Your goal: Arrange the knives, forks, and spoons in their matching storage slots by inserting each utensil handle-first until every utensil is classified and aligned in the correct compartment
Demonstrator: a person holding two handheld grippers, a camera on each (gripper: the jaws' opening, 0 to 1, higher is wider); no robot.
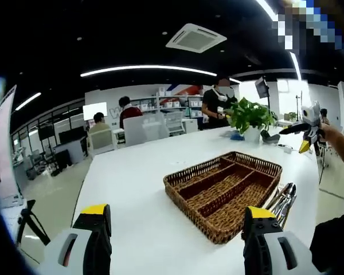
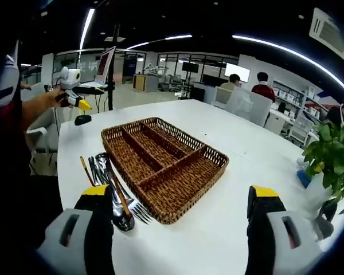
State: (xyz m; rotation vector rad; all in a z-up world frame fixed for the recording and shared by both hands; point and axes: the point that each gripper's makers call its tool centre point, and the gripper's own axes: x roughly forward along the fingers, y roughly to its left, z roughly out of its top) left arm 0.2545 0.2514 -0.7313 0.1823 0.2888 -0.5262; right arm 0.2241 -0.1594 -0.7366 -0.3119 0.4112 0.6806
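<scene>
A brown wicker cutlery basket (image 1: 192, 212) (image 2: 189, 139) with divided slots sits on the white table, and its slots look empty. A loose pile of metal cutlery (image 1: 284, 200) (image 2: 112, 192), some pieces with wooden handles, lies on the table against one long side of the basket. My left gripper (image 1: 178, 232) is open, low over the table just short of the basket. My right gripper (image 2: 180, 223) is open too, at the basket's near corner with the pile beside its left jaw. Each view also catches the other gripper (image 1: 307, 129) (image 2: 74, 94), held up in a hand away from the table.
A potted green plant (image 1: 249, 117) (image 2: 332, 154) stands on the table beyond the basket. Several people sit or stand at desks in the back. A tripod (image 1: 31, 220) stands on the floor off the table's edge.
</scene>
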